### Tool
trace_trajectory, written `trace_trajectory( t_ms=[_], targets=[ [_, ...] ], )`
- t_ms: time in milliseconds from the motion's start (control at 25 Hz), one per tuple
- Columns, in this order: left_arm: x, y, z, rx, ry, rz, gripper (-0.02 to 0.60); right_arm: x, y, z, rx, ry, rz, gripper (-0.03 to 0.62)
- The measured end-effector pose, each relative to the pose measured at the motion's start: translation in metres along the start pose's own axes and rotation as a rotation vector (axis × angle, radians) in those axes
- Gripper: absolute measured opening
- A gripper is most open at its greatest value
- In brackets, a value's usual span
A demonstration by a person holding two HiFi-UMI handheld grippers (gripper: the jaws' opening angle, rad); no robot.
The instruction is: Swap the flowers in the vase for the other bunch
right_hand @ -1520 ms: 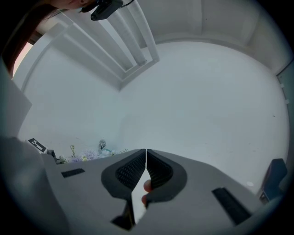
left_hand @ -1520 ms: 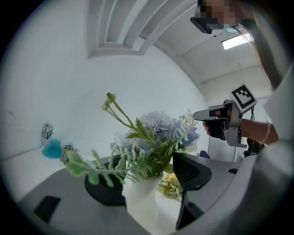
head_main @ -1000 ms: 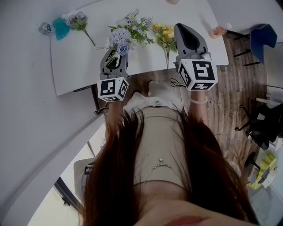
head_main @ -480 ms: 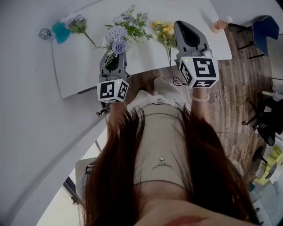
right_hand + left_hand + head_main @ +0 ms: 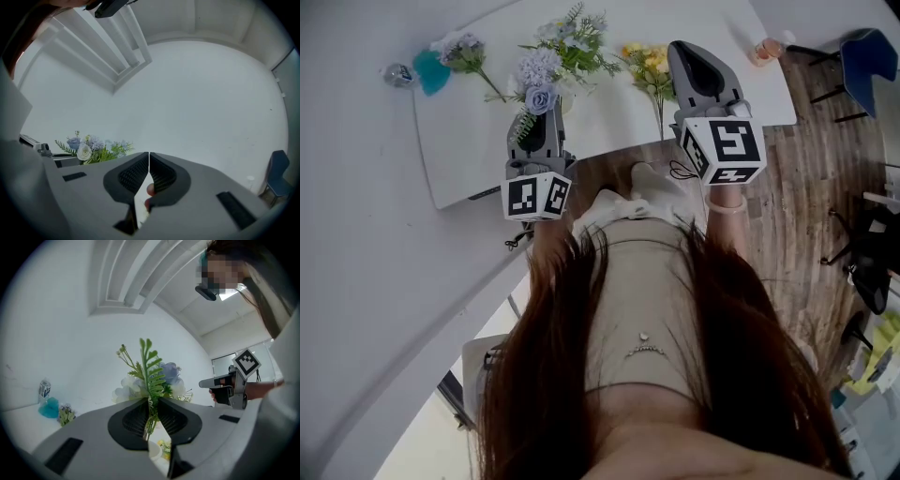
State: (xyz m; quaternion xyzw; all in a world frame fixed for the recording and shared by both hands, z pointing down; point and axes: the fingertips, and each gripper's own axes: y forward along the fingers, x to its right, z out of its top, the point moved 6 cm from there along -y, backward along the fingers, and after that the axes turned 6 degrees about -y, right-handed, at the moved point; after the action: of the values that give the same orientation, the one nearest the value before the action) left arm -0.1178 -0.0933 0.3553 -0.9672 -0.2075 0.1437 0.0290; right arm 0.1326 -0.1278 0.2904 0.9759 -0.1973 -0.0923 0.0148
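A bunch of blue and white flowers [image 5: 546, 67] with green fern stands between the jaws of my left gripper [image 5: 534, 117], above the white table [image 5: 459, 141]. Its jaws have just been closing, and in the left gripper view the pads [image 5: 137, 416] press on the green stems [image 5: 150, 420]. Just under the jaws shows the rim of a white vase [image 5: 154, 451]. The yellow bunch [image 5: 649, 66] lies on the table to the left of my right gripper [image 5: 686, 52]. That gripper [image 5: 149, 157] is shut with nothing between its pads.
At the table's far left lie a teal object [image 5: 431, 70], a small sprig of flowers [image 5: 465, 52] and a silver thing [image 5: 395, 74]. A small pink item [image 5: 766, 47] sits at the right end. A blue chair [image 5: 867, 56] stands on the wooden floor beyond.
My left gripper has closed on the stems and risen, carrying the blue and white bunch upward in the head view. The right gripper has kept still.
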Motion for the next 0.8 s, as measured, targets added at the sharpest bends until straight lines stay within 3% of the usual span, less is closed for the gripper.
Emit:
trace_trajectory(
  t_ms=[640, 800],
  targets=[
    [0.01, -0.001, 0.011, 0.109, 0.009, 0.006, 0.052, 0.012, -0.001, -0.022, 0.025, 0.029, 0.012, 0.028],
    [0.013, 0.007, 0.035, 0.132, 0.013, 0.005, 0.052, 0.018, 0.007, -0.01, 0.03, 0.04, 0.017, 0.029]
  ],
)
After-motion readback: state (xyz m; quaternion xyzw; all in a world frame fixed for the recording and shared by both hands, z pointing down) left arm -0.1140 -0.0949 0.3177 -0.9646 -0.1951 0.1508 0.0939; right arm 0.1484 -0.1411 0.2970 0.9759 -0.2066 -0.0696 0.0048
